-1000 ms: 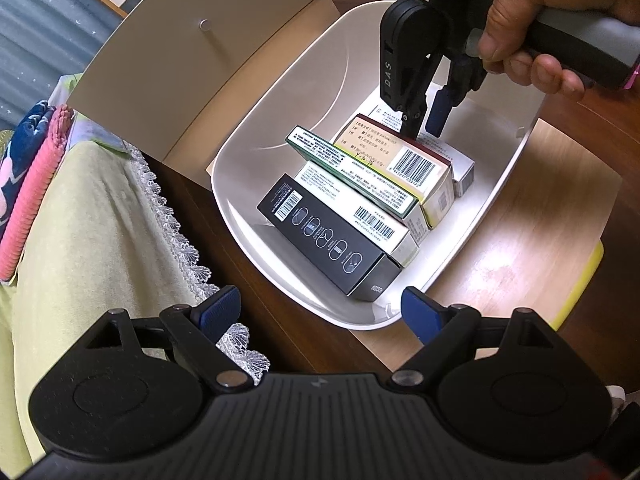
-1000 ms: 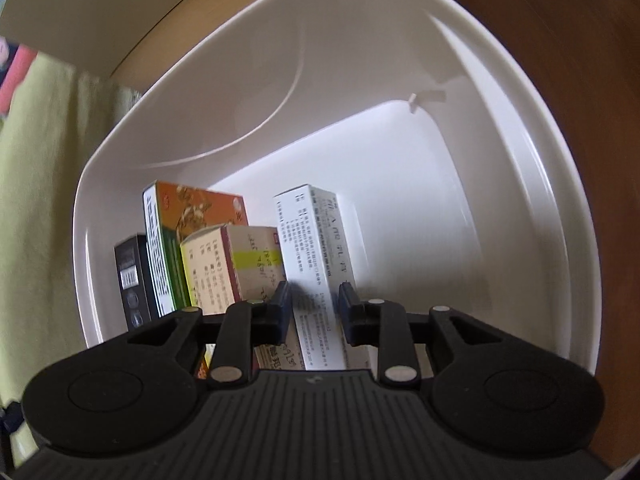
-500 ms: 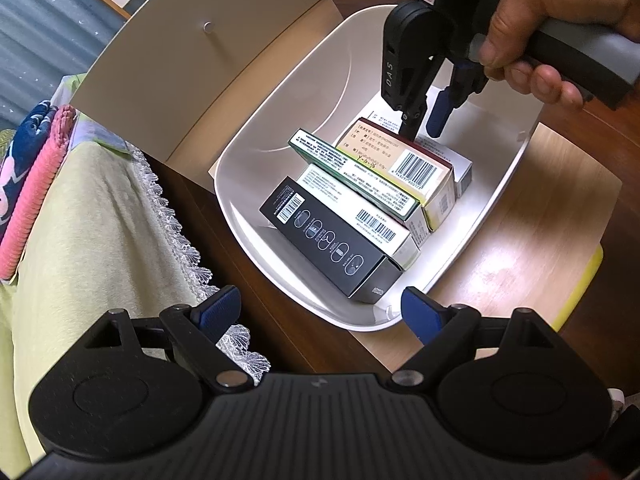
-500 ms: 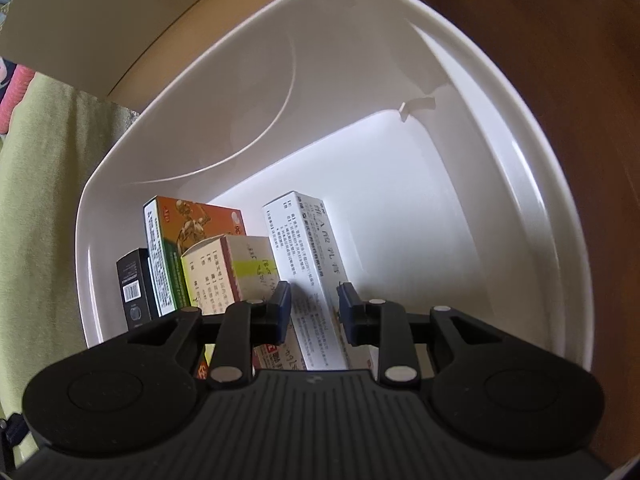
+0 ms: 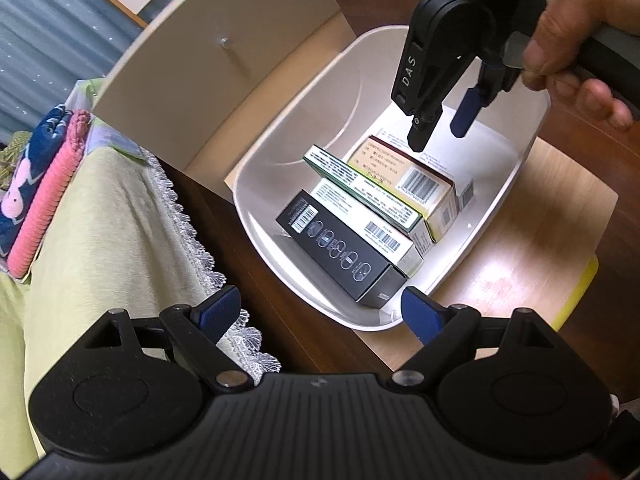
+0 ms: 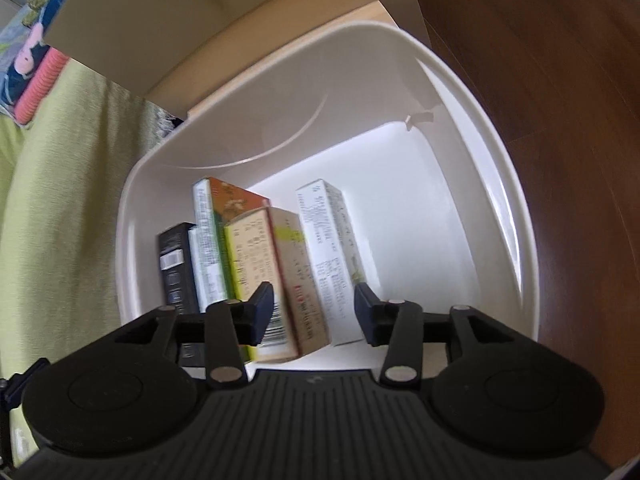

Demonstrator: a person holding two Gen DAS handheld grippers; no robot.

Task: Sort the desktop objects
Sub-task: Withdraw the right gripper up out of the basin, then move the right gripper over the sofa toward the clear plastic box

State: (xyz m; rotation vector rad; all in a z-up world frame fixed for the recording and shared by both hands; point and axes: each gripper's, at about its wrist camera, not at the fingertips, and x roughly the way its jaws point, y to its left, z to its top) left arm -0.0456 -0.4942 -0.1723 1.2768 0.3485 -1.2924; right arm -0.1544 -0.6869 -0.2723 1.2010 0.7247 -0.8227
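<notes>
The right gripper (image 5: 440,130) hangs above the far part of the white plastic bin (image 5: 516,184), its 2 fingers parted with a clear gap between the blue pads and nothing held. In its own wrist view the pads stand apart over the boxes, touching none of them. A hand (image 5: 576,28) grips its handle at the upper right.

The left gripper (image 5: 316,312) hovers at the bin's near rim, its fingers spread wide and empty, one pad over the lace-edged cloth (image 5: 192,224), the other over the rim's near corner.

5 cartons sit packed side by side in the bin: a black box (image 5: 340,252) nearest, then a white box (image 5: 368,224), a green-edged box (image 5: 360,184), a beige box with a barcode (image 5: 404,172), and a white printed box (image 6: 332,256) farthest, directly below the right gripper. The bin rests on a light wooden board (image 5: 532,240).
</notes>
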